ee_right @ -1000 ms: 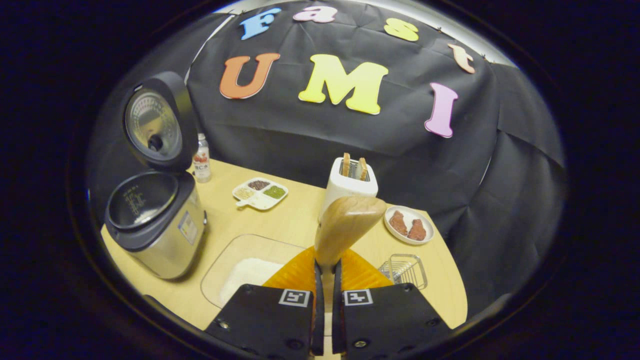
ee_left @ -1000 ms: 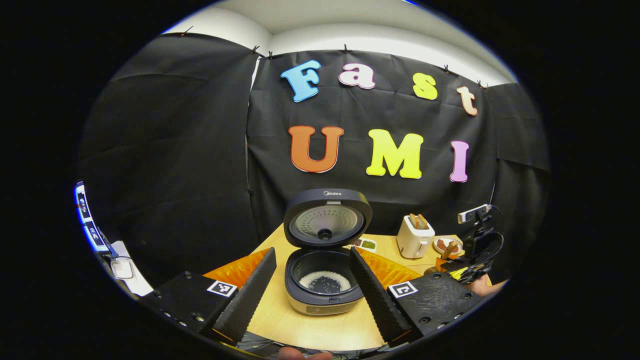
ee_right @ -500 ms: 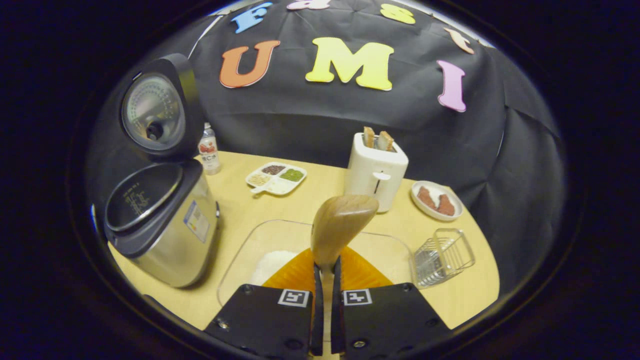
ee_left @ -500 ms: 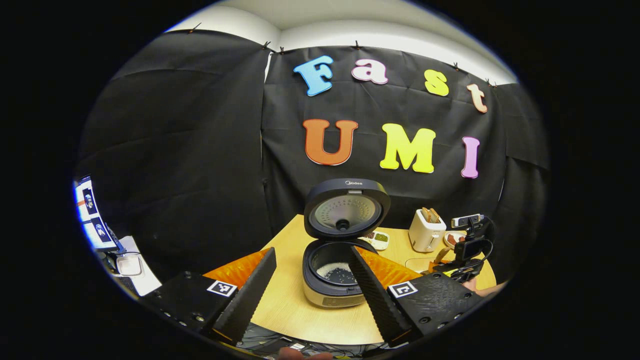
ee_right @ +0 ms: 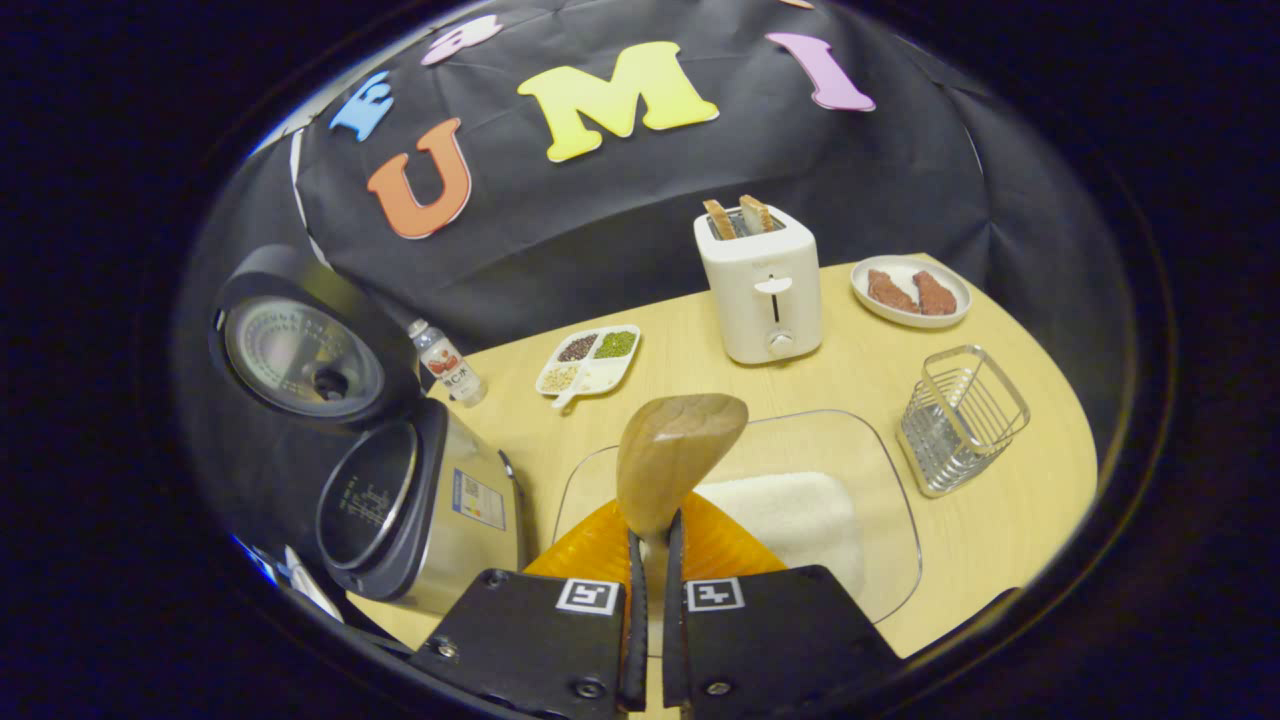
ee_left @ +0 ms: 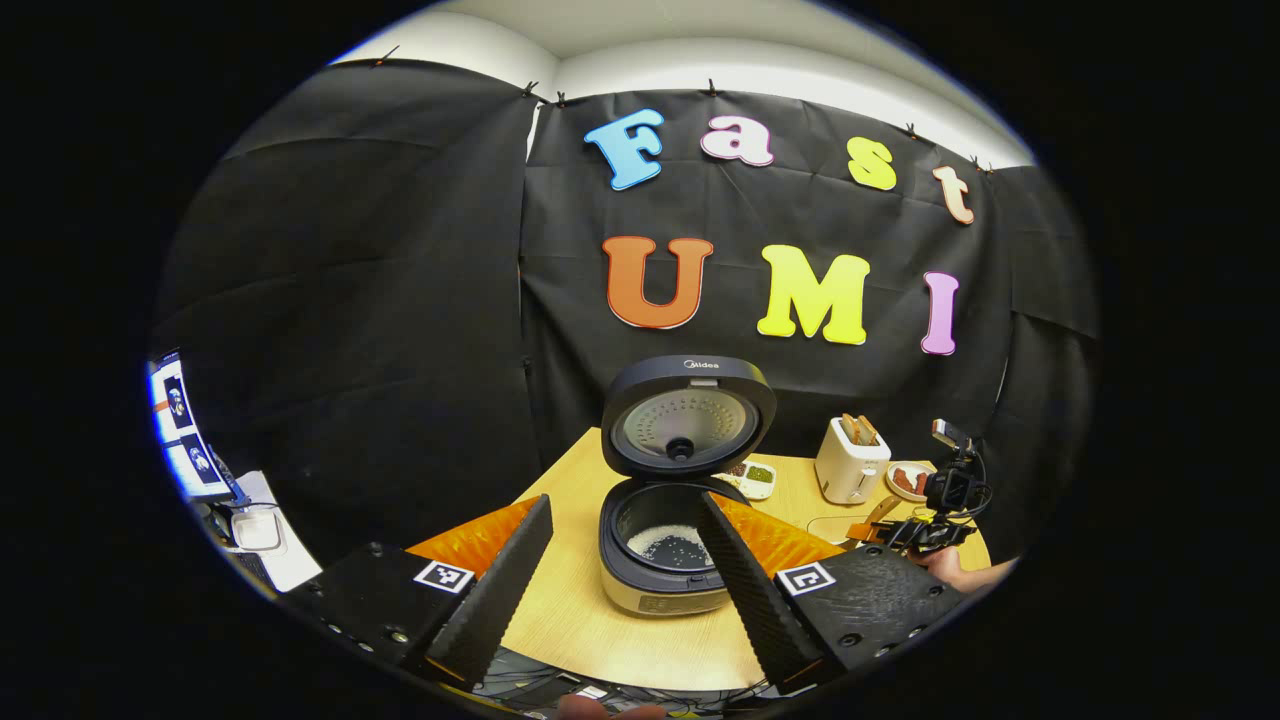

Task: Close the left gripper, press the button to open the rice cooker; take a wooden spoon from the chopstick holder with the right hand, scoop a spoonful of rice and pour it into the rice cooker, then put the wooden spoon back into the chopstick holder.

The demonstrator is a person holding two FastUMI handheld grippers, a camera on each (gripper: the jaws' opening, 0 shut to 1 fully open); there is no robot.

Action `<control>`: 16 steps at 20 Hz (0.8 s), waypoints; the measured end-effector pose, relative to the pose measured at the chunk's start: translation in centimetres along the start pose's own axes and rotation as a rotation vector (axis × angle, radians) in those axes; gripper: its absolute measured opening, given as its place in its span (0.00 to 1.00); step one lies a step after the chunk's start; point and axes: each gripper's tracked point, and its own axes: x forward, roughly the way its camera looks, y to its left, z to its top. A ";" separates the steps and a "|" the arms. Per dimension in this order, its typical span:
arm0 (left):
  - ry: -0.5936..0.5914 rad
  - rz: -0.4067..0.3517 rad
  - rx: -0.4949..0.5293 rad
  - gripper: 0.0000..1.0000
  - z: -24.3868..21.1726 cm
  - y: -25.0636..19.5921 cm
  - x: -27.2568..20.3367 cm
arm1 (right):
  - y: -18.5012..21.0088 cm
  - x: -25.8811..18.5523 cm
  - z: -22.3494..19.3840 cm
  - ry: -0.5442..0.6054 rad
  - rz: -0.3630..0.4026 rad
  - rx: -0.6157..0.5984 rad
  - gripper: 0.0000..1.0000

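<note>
Wooden spoon [ee_right: 678,455] clamped by its handle in the right gripper [ee_right: 650,600], bowl up, held over the clear tray [ee_right: 880,470] of white rice [ee_right: 790,515] at the table's [ee_right: 1000,530] near edge. Left gripper [ee_left: 620,580] spread wide, nothing in it, hovering off the near edge w/ the rice cooker [ee_left: 665,560] framed between its fingers. Cooker lid [ee_left: 688,415] up, some rice in the pot, near the table's left edge. Wire chopstick holder [ee_right: 962,418] sits by the right edge, beside the tray. Toaster [ee_right: 762,282], meat plate [ee_right: 910,292], divided dish [ee_right: 590,358], small bottle [ee_right: 447,362] along the far edge.
</note>
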 end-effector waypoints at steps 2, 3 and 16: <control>-0.001 -0.009 -0.003 0.95 0.0 -0.6 -0.1 | -0.7 0.1 0.0 0.021 0.031 0.126 0.11; -0.002 -0.014 -0.003 0.95 0.1 -1.0 0.0 | -1.5 0.1 0.1 0.031 0.034 0.180 0.11; -0.035 -0.080 -0.022 0.95 1.2 -5.5 0.4 | -5.6 -8.0 8.8 -0.105 0.134 0.462 0.11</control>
